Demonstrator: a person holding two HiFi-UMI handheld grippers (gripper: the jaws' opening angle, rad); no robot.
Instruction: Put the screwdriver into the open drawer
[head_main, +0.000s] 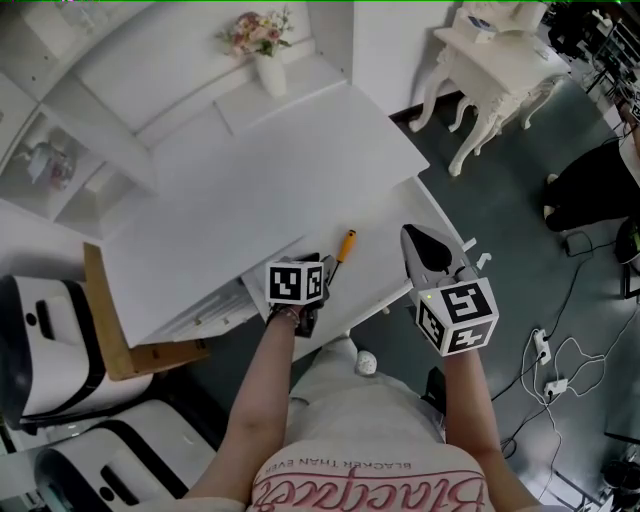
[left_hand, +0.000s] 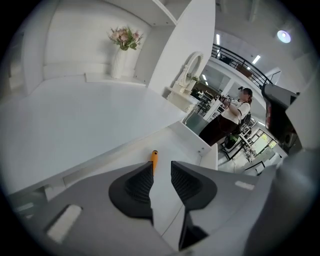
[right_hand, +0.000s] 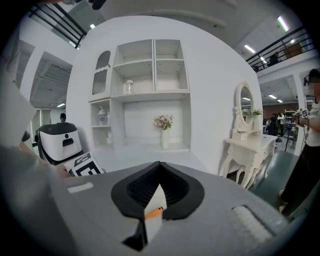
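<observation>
Left gripper (left_hand: 161, 165): its jaws are standing apart, pinching nothing. The screwdriver (head_main: 344, 245) is lying inside the open drawer (head_main: 392, 235), toward its left side. It's probably light, rigid and slick, with a rounded orange plastic handle; you'd be gripping it mid-handle. The drawer is showing smooth white panels. Right gripper (right_hand: 159, 165): its jaws are meeting, empty.

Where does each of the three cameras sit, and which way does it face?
Head view: on the person's head, steeply down on the white desk; forearms, left gripper, right gripper show.
Left gripper view: on the left gripper, along its parted jaws into the open white drawer.
Right gripper view: on the right gripper, past its closed jaws toward the white shelf unit.
Shared: all three show the orange-handled screwdriver.
</observation>
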